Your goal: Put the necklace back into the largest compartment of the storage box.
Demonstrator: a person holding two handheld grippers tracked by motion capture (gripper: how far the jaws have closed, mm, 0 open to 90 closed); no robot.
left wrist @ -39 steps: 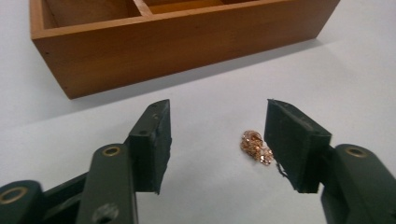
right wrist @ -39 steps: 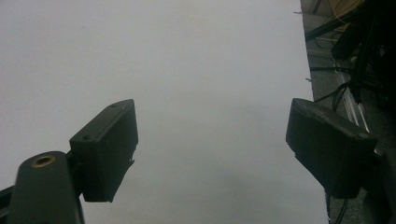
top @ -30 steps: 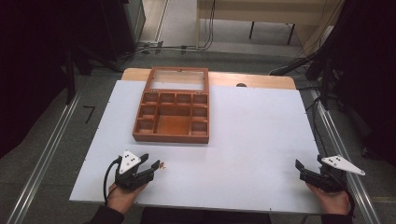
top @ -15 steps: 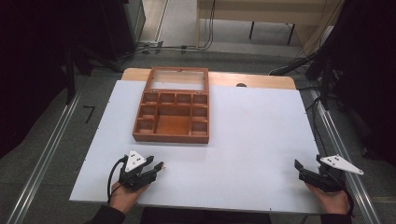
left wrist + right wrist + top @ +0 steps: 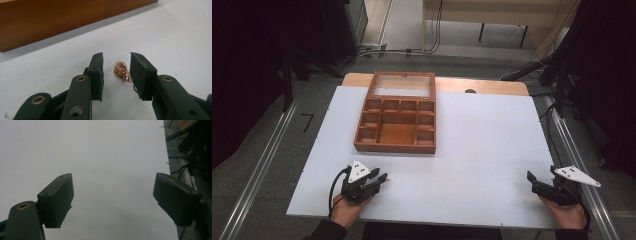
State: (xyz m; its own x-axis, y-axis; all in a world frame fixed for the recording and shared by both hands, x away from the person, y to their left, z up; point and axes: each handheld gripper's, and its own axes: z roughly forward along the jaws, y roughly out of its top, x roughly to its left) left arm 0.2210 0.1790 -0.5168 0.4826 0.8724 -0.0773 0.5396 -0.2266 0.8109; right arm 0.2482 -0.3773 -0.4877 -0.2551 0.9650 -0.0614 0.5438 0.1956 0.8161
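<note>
The left gripper (image 5: 116,72) has just been closing its jaws around a small heap of coppery chain (image 5: 122,71) on the white counter (image 5: 482,150), near the wooden box (image 5: 397,114), pads not visibly pressing; the right gripper (image 5: 112,200) hovers wide apart, well off to the side

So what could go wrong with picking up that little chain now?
The chain lies in a loose heap off-centre between the left tool's pads, which have just been closing and don't press it yet. Part may slip out or trail as it lifts. It could then snag on the box rim.
</note>
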